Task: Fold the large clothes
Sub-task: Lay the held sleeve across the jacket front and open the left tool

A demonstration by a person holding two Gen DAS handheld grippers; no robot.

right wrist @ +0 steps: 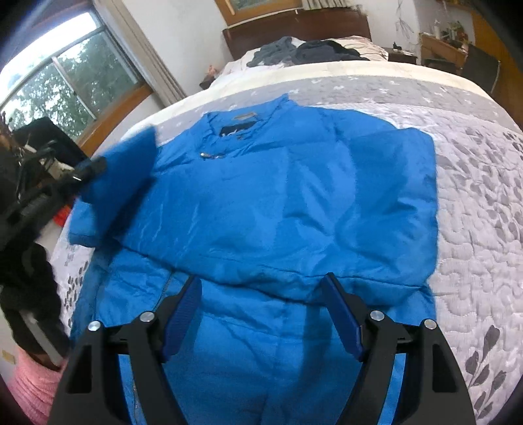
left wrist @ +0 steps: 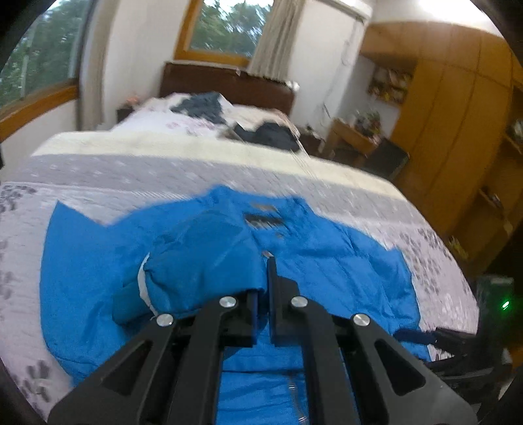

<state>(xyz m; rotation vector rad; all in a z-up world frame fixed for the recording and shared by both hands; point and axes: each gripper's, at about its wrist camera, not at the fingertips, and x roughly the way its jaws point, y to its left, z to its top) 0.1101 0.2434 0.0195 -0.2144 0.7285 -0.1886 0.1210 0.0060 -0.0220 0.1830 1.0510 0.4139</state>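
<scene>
Clearly, the blue jacket lies spread across the bed, collar toward the headboard and hem toward the cameras, on a quilt printed with grey leaves. Its sleeve on the right side of the right wrist view is folded in over the chest, making a squared edge near the quilt.

In the left wrist view the left gripper has its fingers pressed close together, pinching a bunched fold of the sleeve; the cloth drapes over the left finger and hides its tip. From the right wrist view the same sleeve shows raised off the bed at the jacket's left edge, held at its end by the black tool (this part is motion-blurred, so the exact grip point is hard to make out there).

The right gripper hovers over the lower part of the jacket with its fingers spread wide and nothing between them; the blue pads point toward the fold line across the jacket's waist.

Further up the bed, near the headboard, a heap of dark clothes lies on a paler floral cover. A window with a wooden frame sits to the left, and wooden cabinets stand to the right.
</scene>
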